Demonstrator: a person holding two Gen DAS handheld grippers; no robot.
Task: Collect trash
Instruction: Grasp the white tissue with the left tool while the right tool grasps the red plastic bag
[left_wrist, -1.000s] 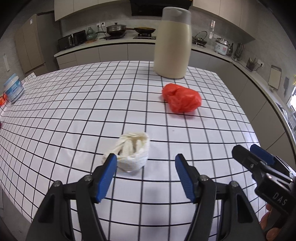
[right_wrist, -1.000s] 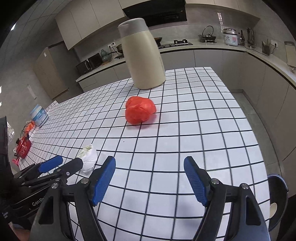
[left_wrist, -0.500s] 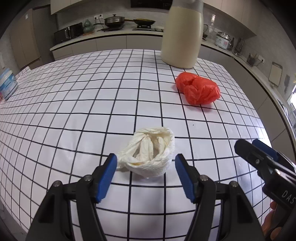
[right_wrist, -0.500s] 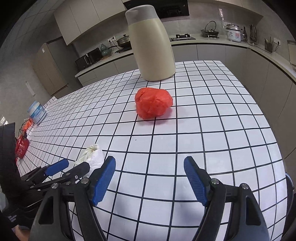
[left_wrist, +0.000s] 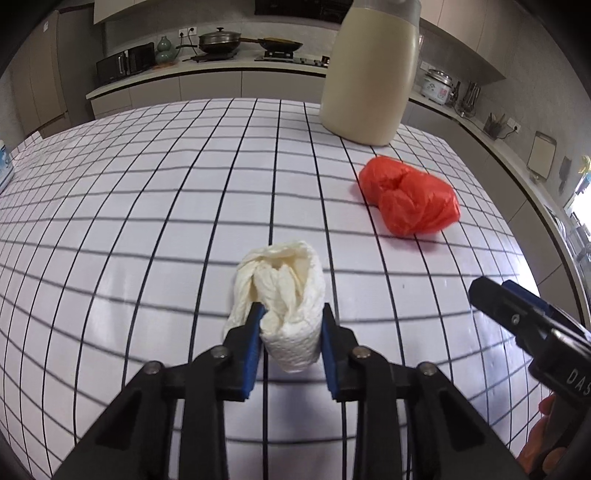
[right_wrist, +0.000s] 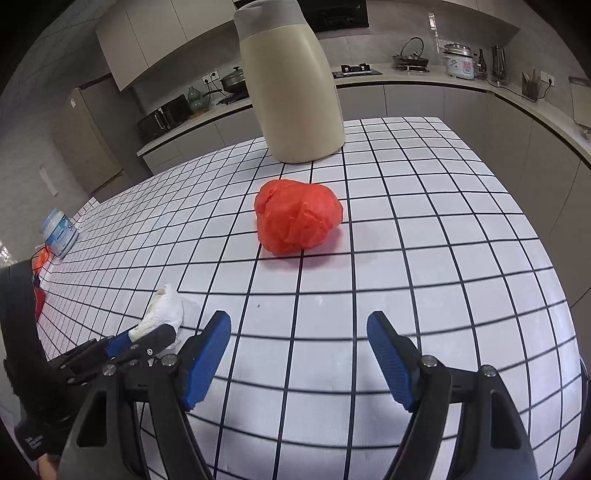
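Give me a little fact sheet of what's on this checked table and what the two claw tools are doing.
surface: white table with black grid lines
left gripper: jaws just closed on crumpled white paper towel
right gripper: open, nothing between its jaws
trash not yet gripped: crumpled red plastic bag, ahead of right gripper
behind bag: tall cream jug with grey lid
far left: blue-and-white tub

Even, fairly bright indoor light falls from above on the white gridded table (right_wrist: 424, 236), and the red bag (right_wrist: 297, 219) casts a soft pinkish shadow just beside its near edge. Away from the bag the grid lines bow hard toward black, vignetted corners. The nearest table lines smear slightly.
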